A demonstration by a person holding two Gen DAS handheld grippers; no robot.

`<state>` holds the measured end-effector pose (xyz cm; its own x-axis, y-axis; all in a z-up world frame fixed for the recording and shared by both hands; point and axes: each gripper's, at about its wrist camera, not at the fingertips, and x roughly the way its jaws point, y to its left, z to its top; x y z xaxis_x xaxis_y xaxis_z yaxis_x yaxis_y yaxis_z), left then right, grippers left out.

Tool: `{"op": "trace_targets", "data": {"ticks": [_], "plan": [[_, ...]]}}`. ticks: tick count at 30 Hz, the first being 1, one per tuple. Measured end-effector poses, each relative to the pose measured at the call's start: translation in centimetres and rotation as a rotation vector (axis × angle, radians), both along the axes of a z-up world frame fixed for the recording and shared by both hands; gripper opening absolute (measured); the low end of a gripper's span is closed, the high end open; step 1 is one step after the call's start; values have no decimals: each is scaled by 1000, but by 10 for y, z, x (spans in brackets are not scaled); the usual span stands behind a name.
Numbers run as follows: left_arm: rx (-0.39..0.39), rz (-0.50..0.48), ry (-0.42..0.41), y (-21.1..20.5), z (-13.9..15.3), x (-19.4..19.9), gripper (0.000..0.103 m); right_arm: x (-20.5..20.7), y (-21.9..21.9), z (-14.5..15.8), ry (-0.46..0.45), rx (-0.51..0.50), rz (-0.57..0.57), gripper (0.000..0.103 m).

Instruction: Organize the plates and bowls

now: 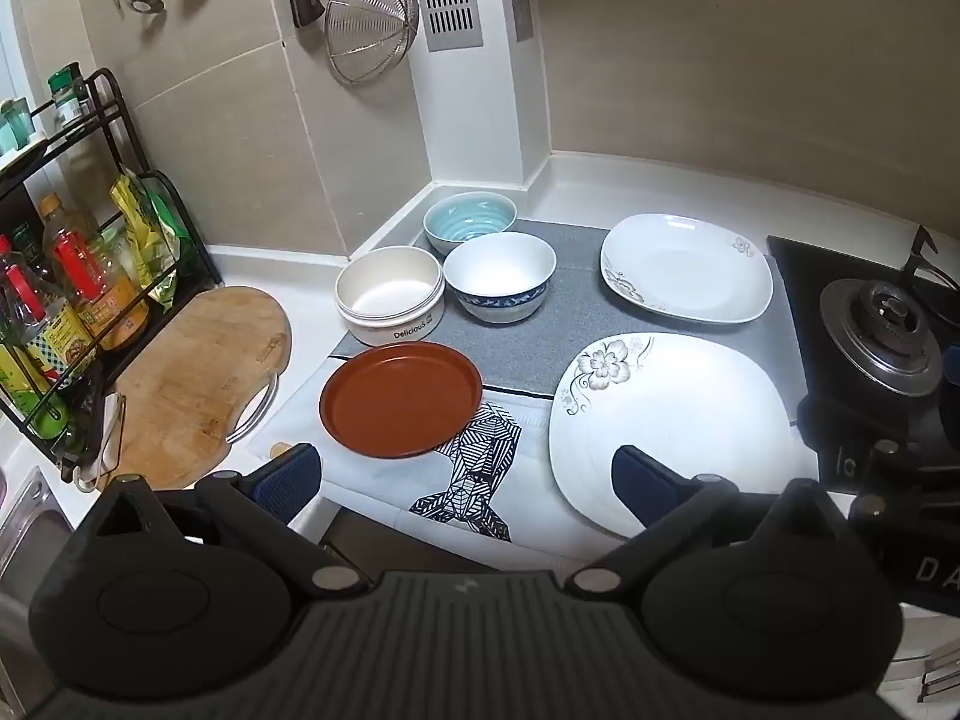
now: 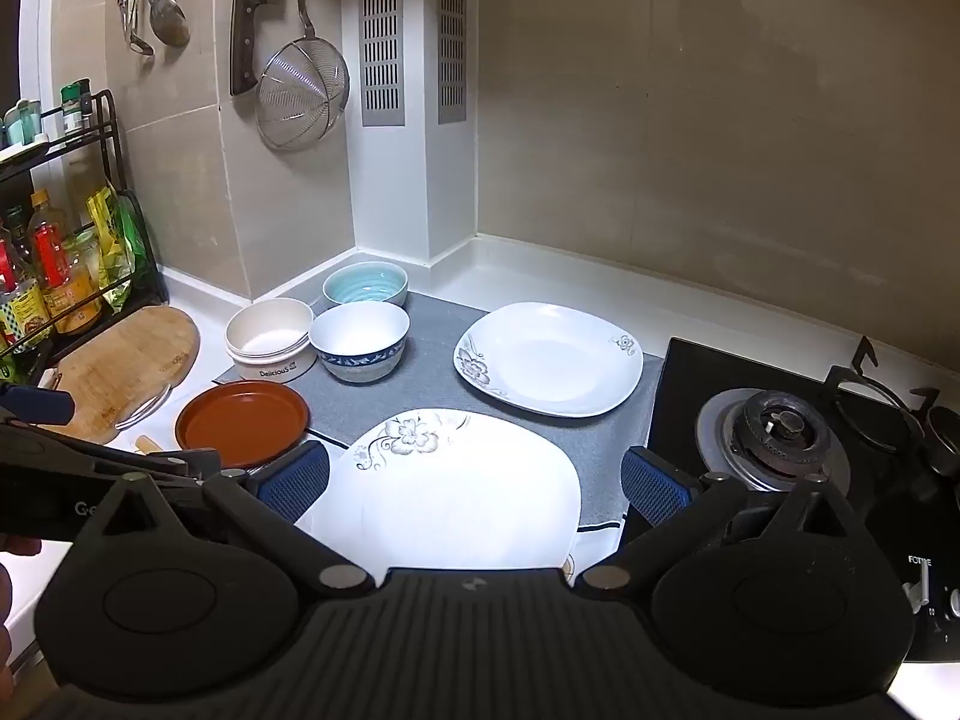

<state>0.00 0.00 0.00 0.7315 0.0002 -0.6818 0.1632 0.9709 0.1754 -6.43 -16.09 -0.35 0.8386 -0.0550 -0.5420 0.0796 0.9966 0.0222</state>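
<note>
- Left hand-held gripper (image 1: 468, 483): jaws spread wide, nothing between the pads. It hovers over the front of the desk (image 1: 600, 192), above the patterned cloth (image 1: 474, 480).
- Right hand-held gripper (image 2: 474, 480): also wide open and empty, with the near large white square plate (image 2: 456, 492) showing between its fingers.
- Three bowls are clustered at the back left on the grey mat (image 1: 540, 336): teal ribbed bowl (image 1: 470, 222) nearest the wall corner, white bowl with blue band (image 1: 500, 285) in front of it, cream "Delicious" bowl (image 1: 390, 300) to the left. Their rims are touching or nearly so; I cannot tell which.
- Brown round plate (image 1: 401, 399) sits in front of the cream bowl, partly on the cloth, clear of the bowls.
- Far white square plate (image 1: 686, 267) lies on the mat, back right, apart from the near plate.
- Open room: a bare strip of mat runs between the bowls and the two white plates; the back of the desk along the wall is bare.
- Edges: the near plate's right edge lies close to the black gas hob (image 2: 774, 438). On the left is the wooden cutting board (image 1: 198, 372), with the bottle rack (image 1: 90, 276) behind it.
- Left view only: a sink corner (image 1: 24, 534) at lower left, and the cloth's geometric print.
- Right view only: the hob's control knobs (image 2: 921, 588), and the left gripper's body entering from the left edge.
- Strainer (image 2: 300, 99) and knife (image 2: 249, 18) hang on the wall tiles, well above the dishes.
</note>
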Motion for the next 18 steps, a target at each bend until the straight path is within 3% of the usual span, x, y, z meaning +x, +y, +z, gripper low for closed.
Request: {"op": "trace_targets", "data": {"ticks": [18], "plan": [[4,-5,0,-3,-2,0,103,0,1,0,2,5,-9,103]]}}
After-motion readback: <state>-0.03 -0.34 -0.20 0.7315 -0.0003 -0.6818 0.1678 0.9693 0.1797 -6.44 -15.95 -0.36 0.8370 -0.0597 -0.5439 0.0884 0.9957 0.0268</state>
